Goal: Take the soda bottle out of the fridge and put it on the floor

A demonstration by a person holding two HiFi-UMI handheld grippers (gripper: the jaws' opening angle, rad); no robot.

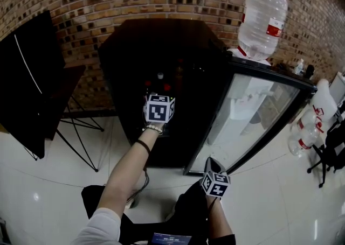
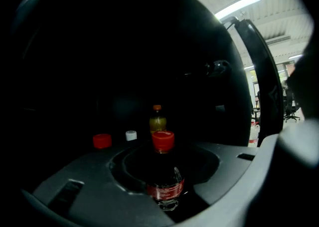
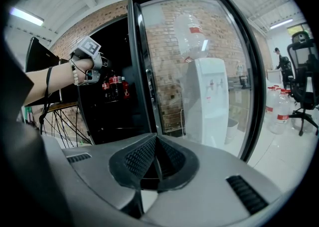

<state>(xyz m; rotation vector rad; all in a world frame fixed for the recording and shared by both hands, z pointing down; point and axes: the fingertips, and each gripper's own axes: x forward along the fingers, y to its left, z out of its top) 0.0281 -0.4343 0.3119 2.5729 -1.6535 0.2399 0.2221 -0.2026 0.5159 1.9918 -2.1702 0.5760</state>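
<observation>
A dark soda bottle (image 2: pixel 164 189) with a red cap and red label stands between the jaws of my left gripper (image 2: pixel 165 170), which is shut on its body. In the head view my left gripper (image 1: pixel 159 110) reaches into the dark open fridge (image 1: pixel 161 50). Behind the held bottle stand a yellow-green bottle with an orange cap (image 2: pixel 157 119), a white cap (image 2: pixel 131 135) and a red cap (image 2: pixel 102 140). My right gripper (image 3: pixel 157 163) is shut and empty, low in front of the fridge (image 1: pixel 215 182), facing the glass door (image 3: pixel 199 71).
The fridge's glass door (image 1: pixel 253 114) stands open to the right. A water dispenser with a large bottle (image 1: pixel 262 20) stands behind it. A black panel on a stand (image 1: pixel 32 77) is at the left. Water jugs (image 1: pixel 304 131) and an office chair (image 1: pixel 331 147) are at the right.
</observation>
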